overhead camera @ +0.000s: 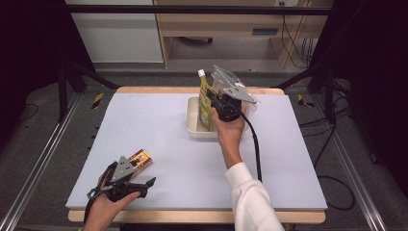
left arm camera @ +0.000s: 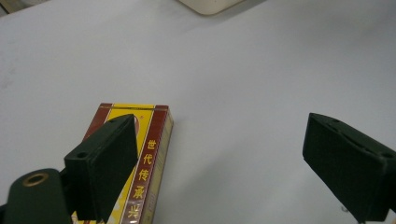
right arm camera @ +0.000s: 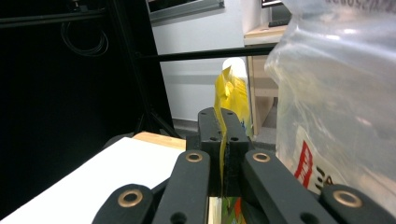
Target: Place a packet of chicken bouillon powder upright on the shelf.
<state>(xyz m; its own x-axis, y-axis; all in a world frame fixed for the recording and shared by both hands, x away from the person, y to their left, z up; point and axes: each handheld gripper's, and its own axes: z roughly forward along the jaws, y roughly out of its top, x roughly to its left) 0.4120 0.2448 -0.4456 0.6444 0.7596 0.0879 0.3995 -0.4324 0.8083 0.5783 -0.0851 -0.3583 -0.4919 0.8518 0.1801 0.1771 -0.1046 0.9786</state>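
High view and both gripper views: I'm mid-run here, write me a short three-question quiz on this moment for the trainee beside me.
1. True or false: the left gripper is closed on the red and yellow box.
2. What does the right gripper clamp? A) the yellow pouch B) the clear plastic bag C) the tub's rim
3. Fill in: the pouch stands in the white ____ at the far side of the table.

Key:
1. False. Its jaws are wide apart, with the box beside one jaw on the table.
2. A
3. tub
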